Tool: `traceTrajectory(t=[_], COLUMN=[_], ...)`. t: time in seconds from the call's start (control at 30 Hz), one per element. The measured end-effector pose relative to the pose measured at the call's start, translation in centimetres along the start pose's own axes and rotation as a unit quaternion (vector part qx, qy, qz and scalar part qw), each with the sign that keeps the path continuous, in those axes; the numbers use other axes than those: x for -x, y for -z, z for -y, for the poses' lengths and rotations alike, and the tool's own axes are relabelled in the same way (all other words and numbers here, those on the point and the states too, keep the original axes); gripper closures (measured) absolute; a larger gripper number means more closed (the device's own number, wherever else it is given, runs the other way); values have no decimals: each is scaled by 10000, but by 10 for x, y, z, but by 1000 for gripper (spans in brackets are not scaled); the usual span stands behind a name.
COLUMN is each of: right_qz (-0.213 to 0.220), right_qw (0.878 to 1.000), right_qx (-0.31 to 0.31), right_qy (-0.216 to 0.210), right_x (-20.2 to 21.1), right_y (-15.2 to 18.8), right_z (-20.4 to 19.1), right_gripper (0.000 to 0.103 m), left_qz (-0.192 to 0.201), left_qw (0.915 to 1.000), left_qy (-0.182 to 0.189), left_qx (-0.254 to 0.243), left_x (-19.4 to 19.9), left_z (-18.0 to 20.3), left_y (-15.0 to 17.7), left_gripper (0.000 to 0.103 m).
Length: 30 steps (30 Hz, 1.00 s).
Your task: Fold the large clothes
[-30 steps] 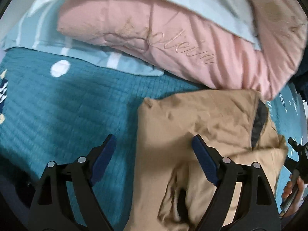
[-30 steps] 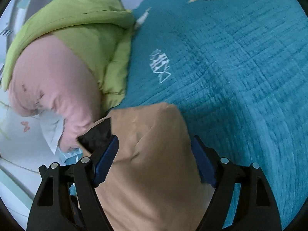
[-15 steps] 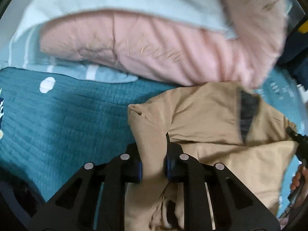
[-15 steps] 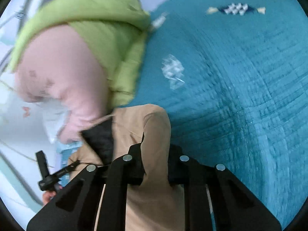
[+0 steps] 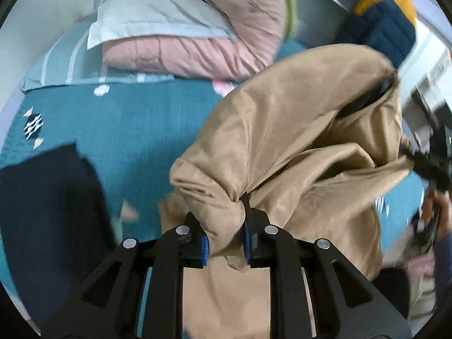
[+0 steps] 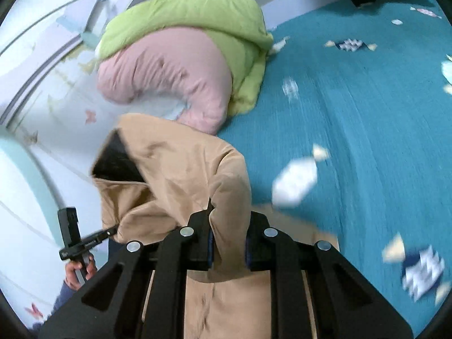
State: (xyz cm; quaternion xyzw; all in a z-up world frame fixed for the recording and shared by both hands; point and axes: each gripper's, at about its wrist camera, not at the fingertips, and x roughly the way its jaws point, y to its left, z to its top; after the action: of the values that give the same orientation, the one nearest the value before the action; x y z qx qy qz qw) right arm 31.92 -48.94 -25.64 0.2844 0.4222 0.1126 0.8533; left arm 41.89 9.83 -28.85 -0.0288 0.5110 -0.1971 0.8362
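Note:
A tan garment with a dark lining (image 5: 285,130) hangs lifted above a teal quilted bedspread (image 5: 135,130). My left gripper (image 5: 225,244) is shut on a bunched fold of its near edge. My right gripper (image 6: 228,244) is shut on another fold of the same garment (image 6: 180,169), which rises in a hump in front of it. The dark lining (image 6: 115,161) shows at the garment's far opening. In the left wrist view the right gripper (image 5: 432,163) shows at the right edge, behind the cloth.
A pink duvet (image 5: 203,48) and pale pillow (image 5: 158,19) lie at the head of the bed. A green and pink duvet (image 6: 183,50) lies by the wall. A dark cloth (image 5: 48,212) lies at the left. A blue and yellow cushion (image 5: 387,19) sits far right.
Both grippers went from open over the flat garment to shut on its folds, then lifted it off the bedspread. The views have pulled back and swung, with motion blur.

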Motion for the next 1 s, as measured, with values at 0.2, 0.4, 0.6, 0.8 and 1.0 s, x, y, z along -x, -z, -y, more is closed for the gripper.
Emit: traceTrajectory(t=[0.2, 0.4, 0.6, 0.8, 1.0], right_qz=[-751, -1232, -940, 20, -716], right_qw=[9960, 9850, 9828, 9913, 9944], right_qx=[-38, -282, -22, 148, 102], right_qy=[487, 1176, 1589, 1309, 776], right_x=[20, 21, 63, 108, 28], right_y=[100, 158, 160, 150, 156], right_z=[6, 27, 3, -32, -44], right_gripper=[85, 76, 48, 47, 87], left_qz=[-642, -1109, -758, 30, -240], left_qw=[9975, 9906, 9893, 9929, 9953], left_qy=[-263, -797, -1183, -1181, -897], left_qx=[-90, -35, -383, 110, 258], left_x=[3, -8, 37, 96, 38], left_z=[5, 1, 4, 3, 33], left_y=[94, 144, 155, 155, 138], left_gripper=[83, 52, 29, 20, 20])
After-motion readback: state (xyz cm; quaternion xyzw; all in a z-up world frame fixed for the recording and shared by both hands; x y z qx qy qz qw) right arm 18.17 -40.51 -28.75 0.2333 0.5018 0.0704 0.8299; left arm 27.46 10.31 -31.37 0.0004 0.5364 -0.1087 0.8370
